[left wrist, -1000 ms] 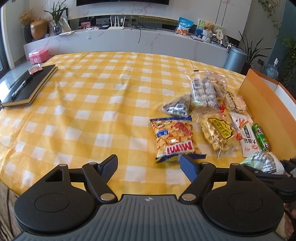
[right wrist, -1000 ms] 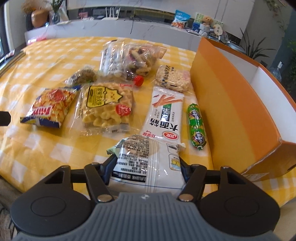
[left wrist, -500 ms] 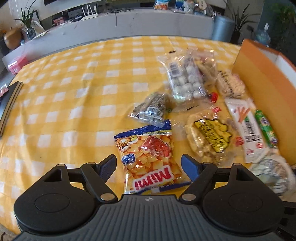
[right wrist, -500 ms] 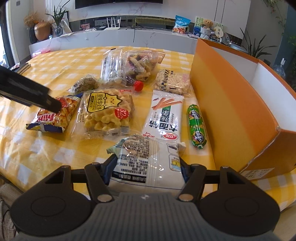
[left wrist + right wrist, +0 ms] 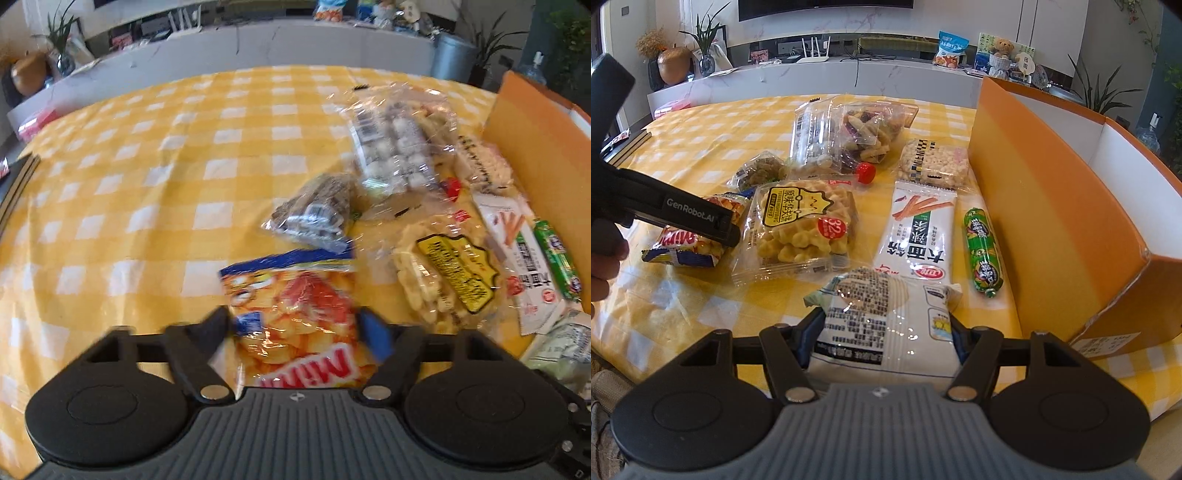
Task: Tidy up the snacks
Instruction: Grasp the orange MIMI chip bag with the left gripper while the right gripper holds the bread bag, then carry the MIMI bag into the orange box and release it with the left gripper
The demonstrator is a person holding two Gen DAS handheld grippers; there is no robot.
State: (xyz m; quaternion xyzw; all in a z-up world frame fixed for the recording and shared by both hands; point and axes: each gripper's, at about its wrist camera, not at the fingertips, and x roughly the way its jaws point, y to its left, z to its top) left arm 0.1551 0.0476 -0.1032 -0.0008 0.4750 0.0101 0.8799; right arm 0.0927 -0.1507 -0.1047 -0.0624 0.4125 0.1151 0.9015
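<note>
The jaws of the left gripper (image 5: 295, 326) are closing on the orange chip bag (image 5: 295, 314), which lies between them with both fingers at its edges; motion blur hides whether the pads are pressing yet. The jaws of the right gripper (image 5: 886, 328) are clenched on a white packet (image 5: 882, 321), one finger against each long side.

To do this step well, I judge that the left gripper should close only until the bag's puffed body is pinched, since an air-filled foil bag can slide out or burst if squeezed hard. It should then lift straight up, so that the bag does not drag the brown snack pack (image 5: 314, 210) just behind it.

Taking the orange box (image 5: 1052, 192) as landmark: the chip bag is the snack farthest from it and the white packet lies near its front corner. A green sausage (image 5: 982, 254) lies just beside its wall. Next outward is a long white packet with orange sticks printed on it (image 5: 919, 229), then a clear waffle pack (image 5: 801, 229).

The box stands open at the top. Only its white inner wall shows; its floor is hidden, so I cannot tell whether anything is inside. All the visible snacks lie on the yellow checked tablecloth (image 5: 147, 184).
</note>
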